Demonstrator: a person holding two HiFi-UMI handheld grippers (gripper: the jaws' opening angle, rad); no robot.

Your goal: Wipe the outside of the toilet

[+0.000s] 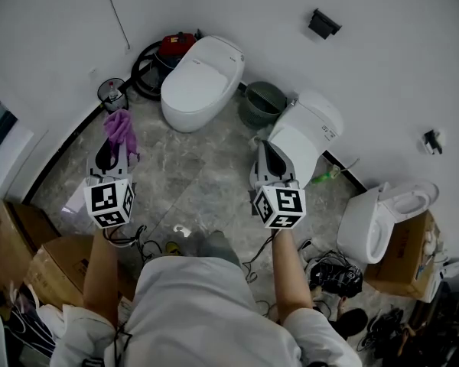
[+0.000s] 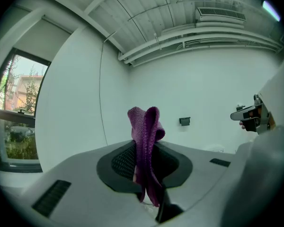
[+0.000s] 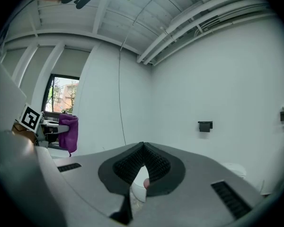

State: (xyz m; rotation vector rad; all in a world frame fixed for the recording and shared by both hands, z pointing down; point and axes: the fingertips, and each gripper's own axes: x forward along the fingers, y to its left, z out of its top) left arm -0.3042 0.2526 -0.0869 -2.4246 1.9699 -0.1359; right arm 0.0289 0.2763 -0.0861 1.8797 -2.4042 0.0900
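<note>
1. Person's white shirt [image 1: 206,304], 6 o'clock.
2. Left gripper [image 1: 115,142], 9 o'clock: jaws clamped on purple cloth [image 1: 121,128] (cloth stands upright).
3. Right gripper [image 1: 267,147], centre: jaws together, empty.
4. Toilet [image 1: 201,82], 12 o'clock, well apart from both.

The person wears a white short-sleeved shirt [image 1: 206,304], and the forearms are bare below the sleeves. The left gripper [image 1: 112,147] and the right gripper [image 1: 268,153] each have a smooth light-grey shell with a dark hollow between the jaws. Behind each sits a white cube, the left cube [image 1: 111,202] and the right cube [image 1: 280,207], printed with black square markers. Seen close, the jaw pads [image 3: 132,162] are black and ribbed, and narrow dark slots [image 3: 229,197] are sunk in the grey shell on either side.
</note>
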